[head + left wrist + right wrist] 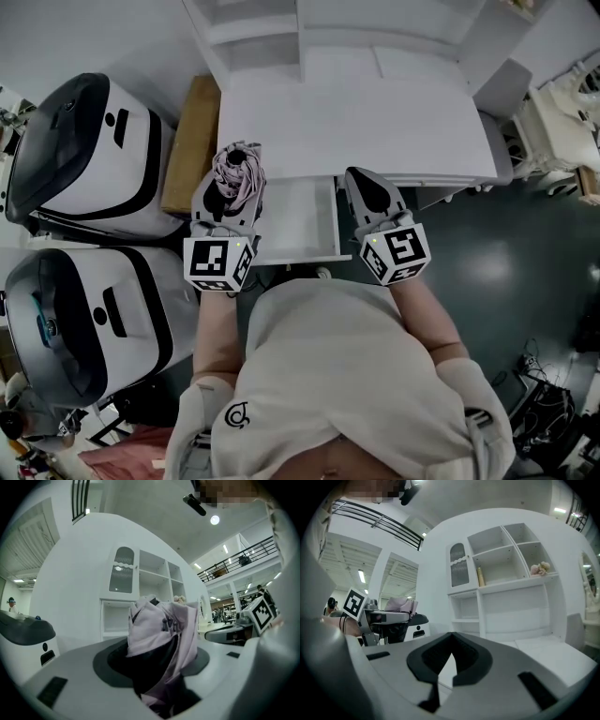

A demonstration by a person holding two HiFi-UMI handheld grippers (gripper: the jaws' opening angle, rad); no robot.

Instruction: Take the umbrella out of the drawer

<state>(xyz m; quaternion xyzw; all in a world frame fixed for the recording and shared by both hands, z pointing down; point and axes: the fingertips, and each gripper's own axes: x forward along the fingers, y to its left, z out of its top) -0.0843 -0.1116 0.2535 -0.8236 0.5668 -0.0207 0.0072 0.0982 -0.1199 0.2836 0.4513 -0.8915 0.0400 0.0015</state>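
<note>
A folded pale pink umbrella (236, 172) is pinched in my left gripper (232, 192), whose jaws are shut on its bunched fabric and dark core. It hangs above the left edge of the open white drawer (302, 225). In the left gripper view the umbrella (161, 637) fills the space between the pads and stands out ahead of them. My right gripper (368, 187) is over the drawer's right side, level, its tips closed together with nothing in them. The right gripper view shows its pads (440, 653) meeting, and the umbrella (399, 604) off to the left.
The drawer belongs to a white desk (375, 122) with a shelf unit (506, 573) behind it. Two large white-and-black machines (94, 150) (84, 309) stand to the left, with a brown board (190, 141) between them and the desk. The person's torso fills the lower head view.
</note>
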